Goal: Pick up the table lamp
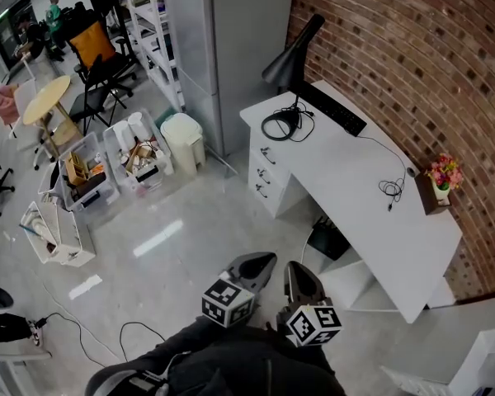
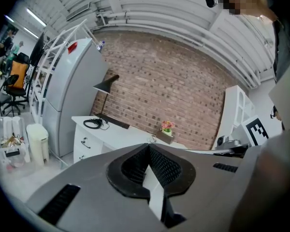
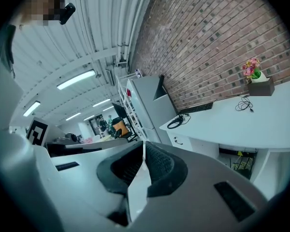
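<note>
- Plastic storage crates (image 1: 136, 159) stand on the floor (image 1: 190, 238), ahead of the fingers and well off to their left. A white bin (image 1: 184, 141) stands just beside the crates, on the side nearer the fingers.
- A tall grey cabinet (image 1: 231, 40) stands ahead of the left fingers, well apart from them, against the end of the counter (image 1: 371, 221).
- Left gripper (image 1: 264, 262): in the left gripper view I read its fingers as fully closed, ribbed pads pressed together, with nothing held between them. It hangs over the floor, short of the counter.
- Table lamp (image 1: 282, 68): black, with a cone shade on a thin stem. It stands upright on the far end of the counter, beside the cabinet and the brick wall (image 1: 412, 48). It is ahead of both pairs of fingers, well apart from them and untouched. In the left gripper view the table lamp (image 2: 105, 85) sits above and left of the closed fingertips.
- A black loop (image 1: 282, 124) lies on the counter at the foot of the lamp. I cannot tell whether it is a headset or a coiled cable.
- Right gripper (image 1: 294, 269): it sits just beside the left one. In the right gripper view its fingers are likewise closed pad to pad and empty.
- A black keyboard (image 1: 334, 108) lies along the wall, ahead of the right fingers and to their right.
- A thin cable (image 1: 390, 190) lies further right on the counter.
- A small flower pot (image 1: 442, 176) stands by the wall, farthest right of the fingers.
</note>
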Demonstrator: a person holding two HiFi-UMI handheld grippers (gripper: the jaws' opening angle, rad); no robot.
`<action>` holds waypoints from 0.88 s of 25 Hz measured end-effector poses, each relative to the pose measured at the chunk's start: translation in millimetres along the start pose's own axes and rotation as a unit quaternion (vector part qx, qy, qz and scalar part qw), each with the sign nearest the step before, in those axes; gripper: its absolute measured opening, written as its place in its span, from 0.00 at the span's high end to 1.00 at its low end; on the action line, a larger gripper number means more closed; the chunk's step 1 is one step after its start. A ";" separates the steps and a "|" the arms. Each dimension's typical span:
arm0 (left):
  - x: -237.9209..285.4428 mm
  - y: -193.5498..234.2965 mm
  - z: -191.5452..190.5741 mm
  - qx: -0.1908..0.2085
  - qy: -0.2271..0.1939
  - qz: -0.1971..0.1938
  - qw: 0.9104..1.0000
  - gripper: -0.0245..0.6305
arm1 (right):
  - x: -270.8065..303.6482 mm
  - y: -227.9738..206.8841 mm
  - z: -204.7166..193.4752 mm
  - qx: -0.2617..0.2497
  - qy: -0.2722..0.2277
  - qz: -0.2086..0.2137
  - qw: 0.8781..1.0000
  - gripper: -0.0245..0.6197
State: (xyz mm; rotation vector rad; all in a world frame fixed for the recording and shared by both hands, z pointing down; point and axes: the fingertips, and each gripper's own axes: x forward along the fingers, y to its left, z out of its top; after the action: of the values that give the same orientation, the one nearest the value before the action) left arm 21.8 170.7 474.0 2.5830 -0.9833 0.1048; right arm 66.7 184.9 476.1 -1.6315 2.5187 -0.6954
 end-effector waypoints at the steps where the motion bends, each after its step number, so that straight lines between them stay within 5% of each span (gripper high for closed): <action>1: 0.4 7.8 3.5 0.000 -0.002 0.002 1.000 0.95 | 7.8 2.1 0.9 0.000 -0.001 -0.001 1.000 0.93; 22: 9.0 84.0 14.1 -0.025 0.000 0.001 1.000 0.95 | 84.8 11.2 -8.0 -0.006 0.009 -0.005 1.000 0.93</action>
State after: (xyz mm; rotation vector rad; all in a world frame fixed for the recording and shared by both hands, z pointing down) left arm -27.2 102.3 489.2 2.5357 -0.9762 0.0807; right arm 17.7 116.8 494.8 -1.6515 2.5336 -0.7018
